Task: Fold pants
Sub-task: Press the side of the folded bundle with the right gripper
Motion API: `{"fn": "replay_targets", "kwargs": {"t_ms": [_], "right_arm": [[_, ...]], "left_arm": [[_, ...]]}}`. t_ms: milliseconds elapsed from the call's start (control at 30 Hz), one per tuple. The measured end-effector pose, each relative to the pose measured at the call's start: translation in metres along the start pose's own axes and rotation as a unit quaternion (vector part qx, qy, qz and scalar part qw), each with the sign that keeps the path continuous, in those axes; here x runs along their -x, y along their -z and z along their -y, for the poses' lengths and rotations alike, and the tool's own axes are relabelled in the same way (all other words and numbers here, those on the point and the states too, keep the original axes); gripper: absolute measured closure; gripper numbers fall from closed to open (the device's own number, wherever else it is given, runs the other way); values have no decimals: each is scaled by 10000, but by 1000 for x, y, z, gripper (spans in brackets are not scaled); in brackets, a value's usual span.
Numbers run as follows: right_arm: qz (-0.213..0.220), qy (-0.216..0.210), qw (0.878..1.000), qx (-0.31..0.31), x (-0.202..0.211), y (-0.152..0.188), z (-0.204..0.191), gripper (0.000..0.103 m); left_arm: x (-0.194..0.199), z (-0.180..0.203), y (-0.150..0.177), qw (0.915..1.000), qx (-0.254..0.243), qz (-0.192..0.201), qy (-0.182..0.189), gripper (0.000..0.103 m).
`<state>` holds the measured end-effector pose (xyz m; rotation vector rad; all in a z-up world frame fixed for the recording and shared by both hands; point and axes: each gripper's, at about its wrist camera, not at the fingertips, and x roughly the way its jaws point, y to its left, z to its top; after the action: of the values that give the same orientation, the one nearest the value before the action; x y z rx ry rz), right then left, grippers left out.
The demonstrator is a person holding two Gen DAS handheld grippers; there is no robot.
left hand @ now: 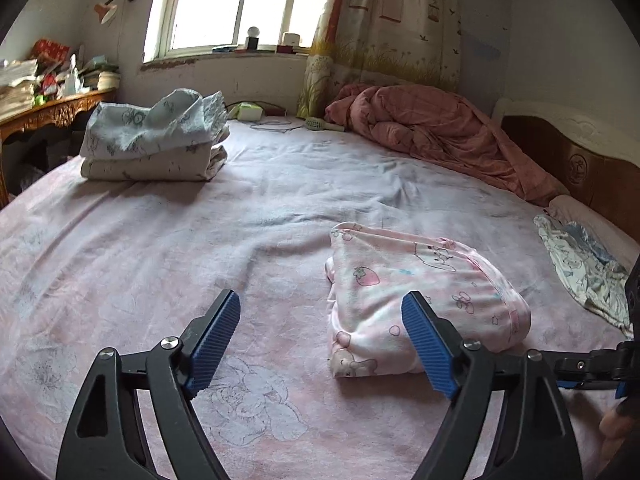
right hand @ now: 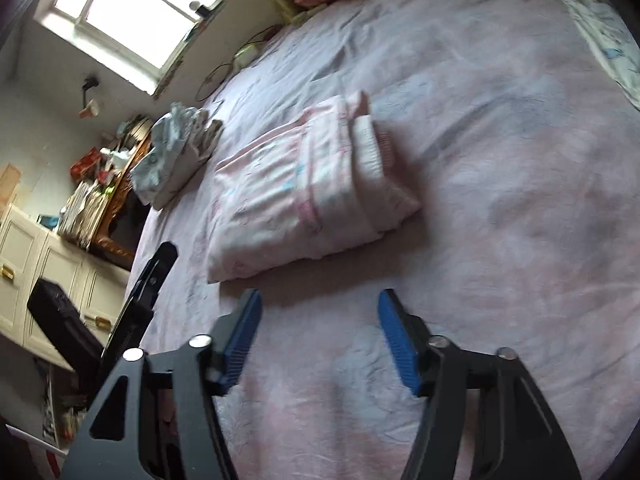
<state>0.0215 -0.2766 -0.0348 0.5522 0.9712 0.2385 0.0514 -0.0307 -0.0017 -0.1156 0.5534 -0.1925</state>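
The pink pants [left hand: 400, 264], printed with strawberries and cartoon animals, lie folded into a compact bundle on the pink bedsheet [left hand: 160, 240]. My left gripper [left hand: 320, 300] is open just in front of the bundle. Its right blue pad [left hand: 428, 344] overlaps the bundle's near edge and its left pad is over bare sheet; nothing is pinched. In the right wrist view the folded pants [right hand: 288, 192] lie a little beyond my right gripper [right hand: 320, 296]. That gripper is open over the sheet [right hand: 500, 200] with nothing between its fingers.
A stack of folded white printed cloth [left hand: 152, 140] sits at the far left of the bed. A crumpled red quilt [left hand: 432, 128] lies by the curtain. Another printed garment [left hand: 580, 268] lies at the right near the wooden headboard [left hand: 580, 164]. A cluttered desk [left hand: 48, 108] stands to the left.
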Motion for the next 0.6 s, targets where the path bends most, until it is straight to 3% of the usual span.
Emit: {"fn": "replay_targets", "kwargs": {"t_ms": [200, 333, 600], "right_arm": [[-22, -350, 9943, -1008, -10, -7, 21, 31], [78, -427, 9904, -1315, -17, -16, 22, 22], [811, -377, 9798, -1789, -30, -32, 25, 21]], "left_arm": [[-5, -3, 2, 9996, 101, -163, 210, 21], [-7, 3, 4, 9995, -11, -232, 207, 21], [-8, -5, 5, 9990, 229, -306, 241, 21]]}}
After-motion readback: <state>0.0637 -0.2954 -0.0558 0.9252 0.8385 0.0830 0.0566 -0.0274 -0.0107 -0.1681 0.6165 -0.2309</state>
